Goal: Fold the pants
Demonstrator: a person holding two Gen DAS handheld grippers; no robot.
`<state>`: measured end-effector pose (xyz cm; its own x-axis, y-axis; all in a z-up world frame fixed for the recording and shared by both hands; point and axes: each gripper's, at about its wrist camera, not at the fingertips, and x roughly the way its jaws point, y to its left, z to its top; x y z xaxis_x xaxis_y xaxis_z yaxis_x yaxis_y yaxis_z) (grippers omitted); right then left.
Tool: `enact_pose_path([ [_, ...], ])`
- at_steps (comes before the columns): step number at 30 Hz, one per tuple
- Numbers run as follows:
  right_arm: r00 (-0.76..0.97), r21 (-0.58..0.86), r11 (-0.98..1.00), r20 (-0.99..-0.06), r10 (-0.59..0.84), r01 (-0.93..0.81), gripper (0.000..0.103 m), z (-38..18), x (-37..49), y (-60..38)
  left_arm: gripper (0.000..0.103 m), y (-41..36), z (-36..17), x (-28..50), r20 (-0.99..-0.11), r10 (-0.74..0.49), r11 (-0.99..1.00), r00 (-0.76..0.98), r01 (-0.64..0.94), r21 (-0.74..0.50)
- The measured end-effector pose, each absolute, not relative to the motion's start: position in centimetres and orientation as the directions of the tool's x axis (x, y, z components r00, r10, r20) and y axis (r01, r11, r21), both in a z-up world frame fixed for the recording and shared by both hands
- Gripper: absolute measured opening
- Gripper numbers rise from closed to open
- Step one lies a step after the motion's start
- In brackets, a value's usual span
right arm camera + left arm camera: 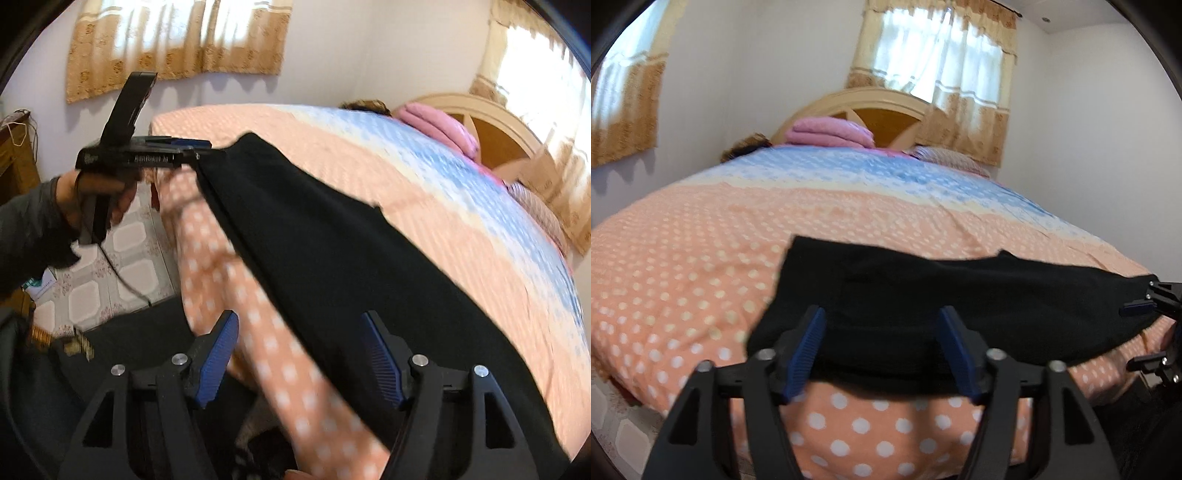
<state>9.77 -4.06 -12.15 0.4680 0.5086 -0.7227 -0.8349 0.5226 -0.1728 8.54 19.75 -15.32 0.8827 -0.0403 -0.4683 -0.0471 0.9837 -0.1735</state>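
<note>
Black pants point(923, 295) lie folded in a long strip along the near edge of the bed; they also show in the right wrist view point(314, 251). My left gripper point(881, 350) is open, its blue pads on either side of the pants' near edge. In the right wrist view the left gripper point(192, 147) sits at the pants' far end. My right gripper point(299, 354) is open over the bed edge, the pants' end near its right pad point(380, 358). The right gripper also shows at the pants' right end in the left wrist view point(1145, 299).
The bed point(701, 258) has an orange polka-dot and blue sheet. A folded pink blanket point(827, 134) and a pillow point(953, 158) lie by the wooden headboard point(882, 110). Tiled floor point(122, 258) lies left of the bed. Curtained windows are behind.
</note>
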Motion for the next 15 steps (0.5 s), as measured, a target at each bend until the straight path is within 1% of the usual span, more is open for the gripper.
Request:
enact_pose_path([
  [1,0.464,-0.168,0.519,-0.721,0.515,-0.838,0.069,-12.1,10.2,-2.7,0.086,19.9,-15.2,8.4,-0.46,-0.031,0.983,0.887,-0.057,-0.175],
  [2,0.461,-0.162,0.519,-0.717,0.522,-0.84,0.068,-12.1,10.4,-1.9,0.089,20.2,-15.2,8.3,-0.454,-0.025,0.981,0.891,-0.066,-0.185],
  [3,0.459,-0.159,0.517,-0.715,0.528,-0.841,0.061,-12.2,10.7,-0.9,0.09,20.7,-15.3,8.2,-0.45,-0.028,0.976,0.893,-0.073,-0.205],
  [4,0.459,-0.161,0.515,-0.716,0.526,-0.842,0.057,-12.3,11.0,0.0,0.09,20.9,-15.4,8.3,-0.453,-0.032,0.972,0.891,-0.077,-0.22],
  [5,0.461,-0.169,0.516,-0.722,0.515,-0.84,0.048,-12.7,11.4,1.0,0.09,21.2,-15.7,8.4,-0.459,-0.034,0.969,0.888,-0.084,-0.234],
  [6,0.462,-0.174,0.517,-0.73,0.503,-0.838,0.044,-13.1,11.7,1.7,0.09,21.2,-15.9,8.4,-0.463,-0.032,0.967,0.886,-0.089,-0.238],
  [10,0.435,-0.194,0.486,-0.778,0.453,-0.852,0.044,-15.6,12.5,3.9,0.09,21.2,-16.2,8.3,-0.462,-0.033,0.965,0.886,-0.093,-0.247],
  [14,0.489,-0.276,0.47,-0.762,0.426,-0.839,0.044,-16.5,11.8,4.0,0.09,20.9,-15.7,8.0,-0.439,-0.041,0.963,0.898,-0.081,-0.256],
  [15,0.497,-0.281,0.476,-0.757,0.424,-0.833,0.038,-16.5,11.8,4.0,0.09,20.8,-15.6,8.0,-0.437,-0.038,0.964,0.898,-0.082,-0.253],
])
